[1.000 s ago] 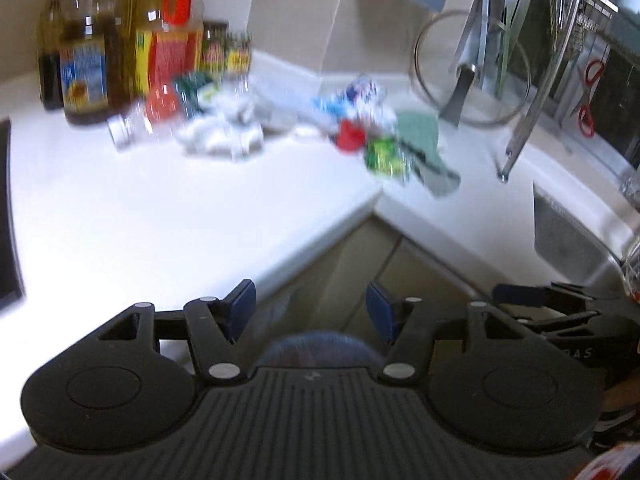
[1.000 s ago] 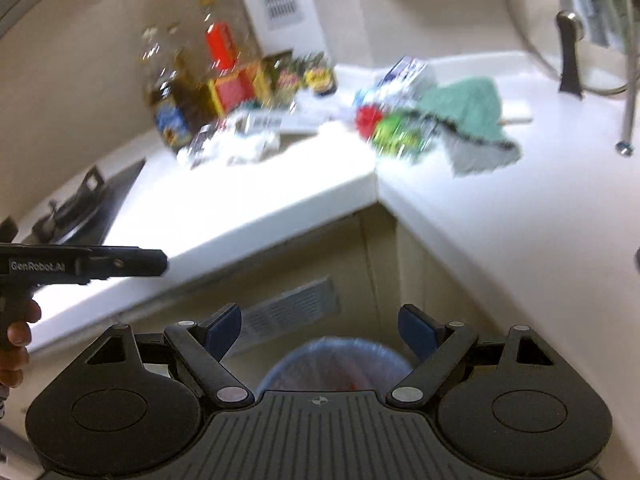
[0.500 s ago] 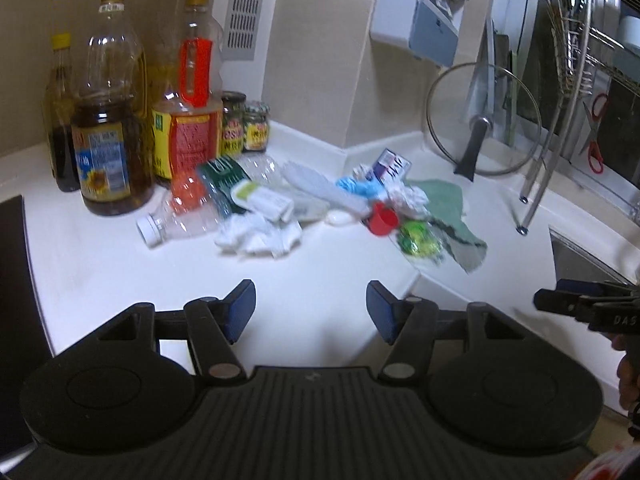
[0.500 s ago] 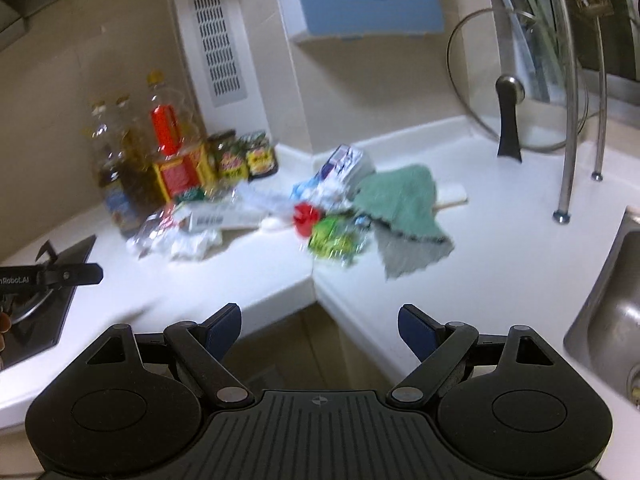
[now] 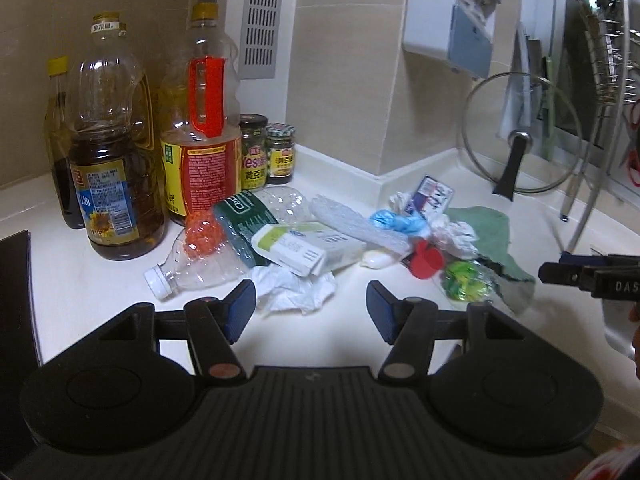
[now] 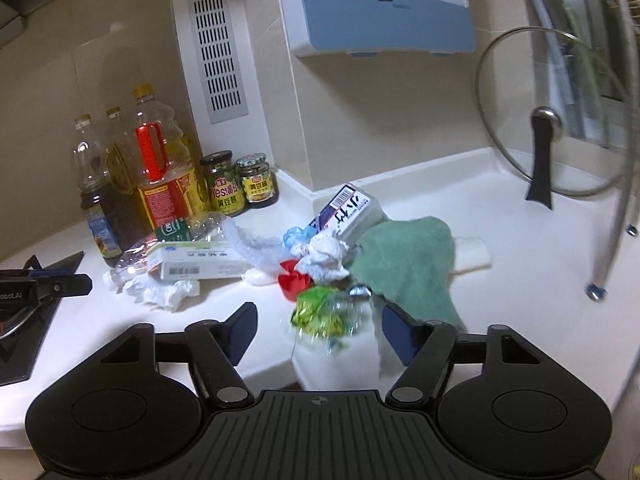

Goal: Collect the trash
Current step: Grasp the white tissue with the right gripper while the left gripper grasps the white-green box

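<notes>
A trash pile lies in the counter corner: a crushed clear bottle (image 5: 200,260), a white-green carton (image 5: 308,248), a red cap (image 5: 426,262), a blue-white carton (image 6: 348,208) and balled white paper (image 6: 324,258). My left gripper (image 5: 310,312) is open just short of a crumpled white tissue (image 5: 296,290). My right gripper (image 6: 316,330) hovers at the counter corner with its jaws closing. A shiny green wrapper (image 6: 320,312) lies between its fingers, and the pads do not touch it. Each gripper shows at the edge of the other's view: the right gripper (image 5: 560,272) and the left gripper (image 6: 60,286).
Oil bottles (image 5: 116,184) and two jars (image 5: 280,156) stand at the back left. A green cloth (image 6: 408,264) lies right of the trash. A glass lid (image 6: 548,120) leans on the wall beside a rack post (image 6: 612,240). The stove (image 6: 24,328) is at far left.
Both grippers came up from below the counter edge, where a bin bag showed, to over the counter near the trash. The right jaws have narrowed.
</notes>
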`<control>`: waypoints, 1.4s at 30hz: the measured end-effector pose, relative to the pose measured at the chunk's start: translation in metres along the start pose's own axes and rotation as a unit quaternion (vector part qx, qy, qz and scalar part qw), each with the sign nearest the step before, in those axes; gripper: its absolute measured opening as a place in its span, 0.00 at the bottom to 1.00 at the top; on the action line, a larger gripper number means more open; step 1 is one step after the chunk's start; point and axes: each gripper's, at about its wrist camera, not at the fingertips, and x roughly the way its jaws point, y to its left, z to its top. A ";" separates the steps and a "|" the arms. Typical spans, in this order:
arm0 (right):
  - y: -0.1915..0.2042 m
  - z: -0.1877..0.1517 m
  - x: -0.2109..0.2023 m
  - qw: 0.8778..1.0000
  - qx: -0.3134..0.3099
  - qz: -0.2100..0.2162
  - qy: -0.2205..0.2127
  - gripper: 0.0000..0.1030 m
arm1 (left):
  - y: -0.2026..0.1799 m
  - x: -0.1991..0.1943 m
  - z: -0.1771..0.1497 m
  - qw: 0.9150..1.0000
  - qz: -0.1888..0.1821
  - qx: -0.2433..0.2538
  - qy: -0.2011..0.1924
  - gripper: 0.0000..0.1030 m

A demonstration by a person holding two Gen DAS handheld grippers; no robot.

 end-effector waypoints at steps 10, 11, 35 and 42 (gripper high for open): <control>-0.022 0.035 0.079 0.999 -0.007 0.035 0.018 0.58 | -0.007 0.039 0.014 0.999 0.045 -0.016 0.009 0.56; -0.023 0.037 0.086 0.999 -0.005 0.037 0.020 0.57 | -0.008 0.041 0.015 0.999 0.048 -0.016 0.010 0.56; -0.046 0.042 0.089 0.998 -0.003 0.063 -0.006 0.18 | -0.017 0.072 0.024 0.998 0.045 0.039 0.022 0.73; -0.067 0.044 0.069 0.998 0.031 0.046 -0.026 0.18 | -0.016 0.092 0.026 0.995 0.029 0.095 0.031 0.80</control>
